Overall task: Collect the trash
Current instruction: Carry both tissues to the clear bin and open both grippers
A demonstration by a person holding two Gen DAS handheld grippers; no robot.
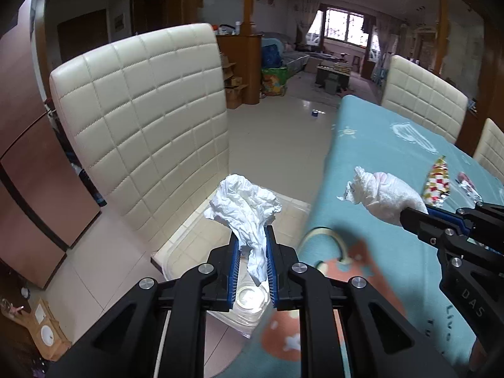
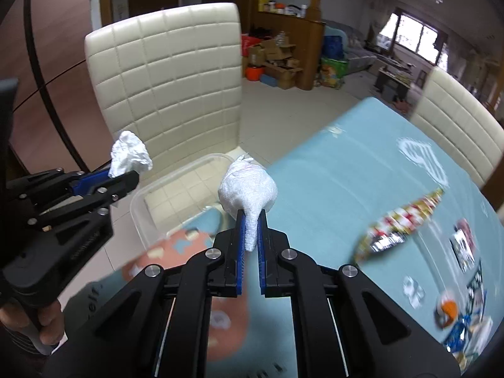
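Note:
My left gripper is shut on a crumpled white tissue and holds it over a clear plastic bin that stands between the chair and the table edge. My right gripper is shut on a white foam-like wad above the table's near-left edge, just right of the bin. Each view shows the other gripper too: the right gripper with its wad, and the left gripper with the tissue. A red, white and gold snack wrapper lies on the teal tablecloth.
A cream quilted chair stands right behind the bin, and a second cream chair is at the table's far side. More small wrappers lie at the table's right end. Tiled floor stretches beyond, with boxes and shelves at the back.

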